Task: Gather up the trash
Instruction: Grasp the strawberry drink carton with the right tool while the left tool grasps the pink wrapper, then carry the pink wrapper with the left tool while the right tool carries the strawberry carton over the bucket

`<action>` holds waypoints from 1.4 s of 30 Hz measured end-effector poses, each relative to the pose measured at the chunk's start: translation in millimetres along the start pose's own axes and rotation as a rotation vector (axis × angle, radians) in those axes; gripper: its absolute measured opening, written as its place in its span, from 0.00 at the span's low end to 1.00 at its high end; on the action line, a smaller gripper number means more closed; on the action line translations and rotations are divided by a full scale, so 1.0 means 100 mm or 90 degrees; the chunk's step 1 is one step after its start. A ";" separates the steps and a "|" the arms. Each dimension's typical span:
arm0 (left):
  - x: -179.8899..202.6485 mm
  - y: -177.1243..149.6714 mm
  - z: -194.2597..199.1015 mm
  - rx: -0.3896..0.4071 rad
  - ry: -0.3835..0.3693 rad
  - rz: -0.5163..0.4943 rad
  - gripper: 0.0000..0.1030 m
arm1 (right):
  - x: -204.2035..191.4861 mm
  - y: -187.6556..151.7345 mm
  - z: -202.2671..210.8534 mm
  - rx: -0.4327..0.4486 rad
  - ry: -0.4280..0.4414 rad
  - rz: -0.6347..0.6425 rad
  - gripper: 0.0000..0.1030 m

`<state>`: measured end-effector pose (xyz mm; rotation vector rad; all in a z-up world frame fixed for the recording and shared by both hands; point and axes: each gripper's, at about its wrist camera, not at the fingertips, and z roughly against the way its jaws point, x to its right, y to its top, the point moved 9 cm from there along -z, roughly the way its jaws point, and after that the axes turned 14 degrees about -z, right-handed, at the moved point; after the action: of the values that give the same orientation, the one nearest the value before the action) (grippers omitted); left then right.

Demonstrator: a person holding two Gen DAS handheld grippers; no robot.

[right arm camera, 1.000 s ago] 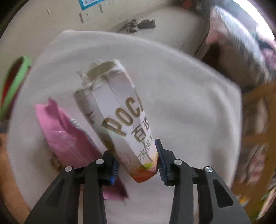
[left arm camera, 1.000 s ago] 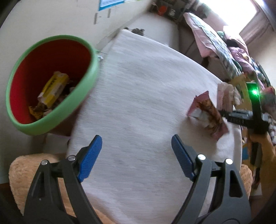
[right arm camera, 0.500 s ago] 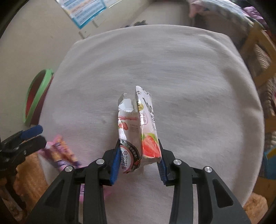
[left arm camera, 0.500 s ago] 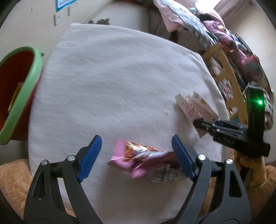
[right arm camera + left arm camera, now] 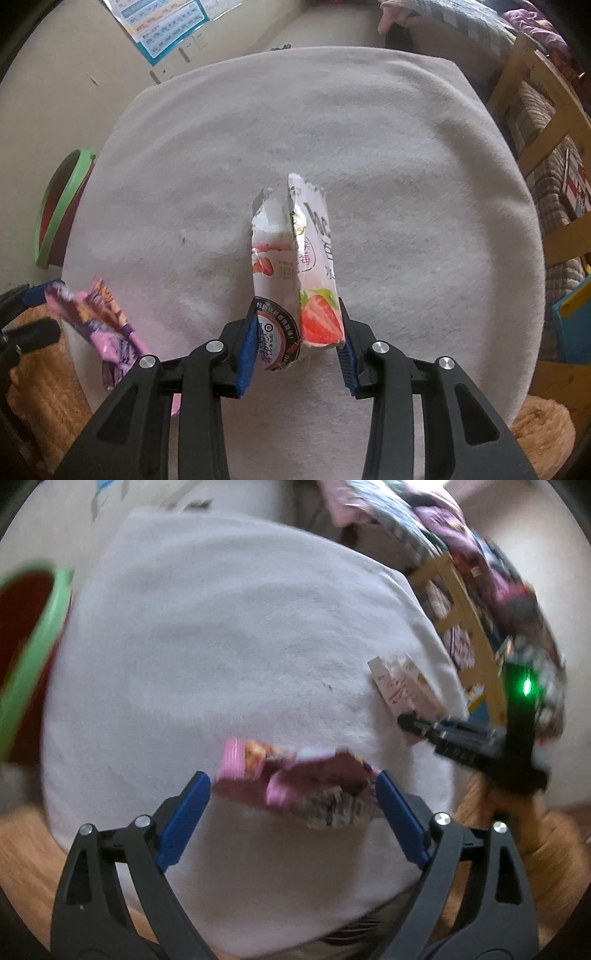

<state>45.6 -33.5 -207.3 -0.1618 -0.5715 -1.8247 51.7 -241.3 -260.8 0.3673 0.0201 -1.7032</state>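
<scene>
The strawberry carton (image 5: 295, 280) is shown in full only in the right wrist view, where it is clamped at its lower end between the blue pads of the right gripper (image 5: 297, 339). Its long axis runs away from the gripper, with the torn open top pointing to the far side of the grey cloth (image 5: 369, 147). In the left wrist view the same carton (image 5: 400, 690) is seen only as a blurred pale shape at the right, with the right gripper (image 5: 410, 725) reaching in from that side.

The pink wrapper (image 5: 295, 782) lies crumpled near the front edge of the cloth (image 5: 221, 646), its long axis running left to right between the pads of the left gripper (image 5: 293, 812). The left jaws are opening and stand wide apart; no pad is seen pressing on the wrapper. In the right wrist view the wrapper (image 5: 99, 321) appears at the near left.

A green-rimmed bin (image 5: 62, 210) with a red inside stands off the left edge of the cloth.
</scene>
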 end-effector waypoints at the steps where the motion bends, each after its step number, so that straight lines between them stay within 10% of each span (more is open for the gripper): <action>1: -0.02 -0.03 -0.02 -0.003 -0.009 0.032 0.85 | 0.00 -0.01 -0.01 -0.002 0.000 0.001 0.35; 17: 0.26 0.29 -0.57 -0.027 -0.048 0.134 0.85 | 0.17 0.01 0.19 0.046 -0.006 -0.036 0.36; 21: 0.24 0.27 -0.61 -0.040 -0.035 0.111 0.50 | 0.15 0.00 0.17 0.042 -0.005 -0.036 0.36; 27: 0.08 0.19 -0.45 -0.038 -0.054 0.103 0.41 | 0.10 0.00 0.14 0.037 -0.002 -0.031 0.36; 39: -0.33 0.14 -0.22 -0.050 0.005 0.077 0.40 | 0.00 -0.04 0.08 0.032 -0.012 -0.009 0.37; 42: -0.28 0.16 -0.26 -0.028 0.022 0.087 0.54 | -0.02 -0.04 0.10 0.035 -0.012 -0.006 0.37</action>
<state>74.1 -25.4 -236.2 -0.1949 -0.4849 -1.7042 45.8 -241.1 -251.9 0.3924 -0.0396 -1.7184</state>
